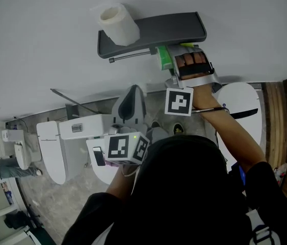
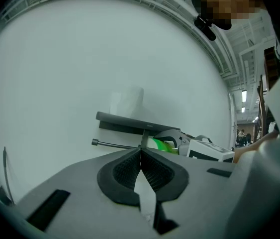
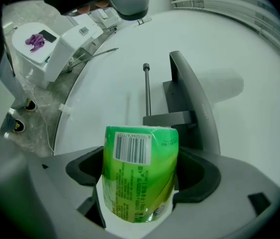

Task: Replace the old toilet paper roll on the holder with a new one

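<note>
The right gripper (image 3: 137,183) is clamped on a new toilet paper roll in green wrap (image 3: 140,153), held just beside the holder's bare bar (image 3: 147,91). The left gripper (image 2: 140,166) is closed and empty, further back. A white roll (image 1: 119,23), probably the old one, stands on the holder's shelf (image 1: 163,29). Removal looks done. Left to do: slide the new roll onto the bar, possibly unwrapped first.

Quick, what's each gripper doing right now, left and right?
Left gripper: shut, nothing between its jaws.
Right gripper: shut on the green-wrapped toilet paper roll.
</note>
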Demonstrator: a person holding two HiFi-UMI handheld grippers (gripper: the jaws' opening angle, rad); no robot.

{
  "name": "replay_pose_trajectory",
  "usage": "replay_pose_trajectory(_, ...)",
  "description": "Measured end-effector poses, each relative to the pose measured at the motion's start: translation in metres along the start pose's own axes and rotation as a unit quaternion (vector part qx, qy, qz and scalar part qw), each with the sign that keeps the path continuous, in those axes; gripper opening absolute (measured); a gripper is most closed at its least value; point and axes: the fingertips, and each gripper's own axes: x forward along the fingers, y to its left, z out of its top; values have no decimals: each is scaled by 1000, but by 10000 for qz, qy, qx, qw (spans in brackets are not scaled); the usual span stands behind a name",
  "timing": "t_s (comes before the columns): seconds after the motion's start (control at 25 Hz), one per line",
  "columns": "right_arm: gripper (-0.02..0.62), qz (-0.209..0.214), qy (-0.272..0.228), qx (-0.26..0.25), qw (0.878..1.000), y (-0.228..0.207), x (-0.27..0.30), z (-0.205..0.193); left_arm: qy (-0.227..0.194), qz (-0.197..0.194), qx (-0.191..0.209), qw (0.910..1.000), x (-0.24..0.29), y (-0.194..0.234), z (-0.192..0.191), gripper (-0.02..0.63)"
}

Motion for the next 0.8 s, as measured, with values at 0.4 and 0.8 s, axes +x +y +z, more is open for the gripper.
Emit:
replay_pose_trajectory(0.4,416,315,-612,84,9976,19,-32,13,-6,-10,11,10000,7,-5,-2,23)
replay_pose_trajectory(0.8,406,1036,-1872,1244,9689,-8,-100,7,32,-206,85,9997,16,-19,-4,23)
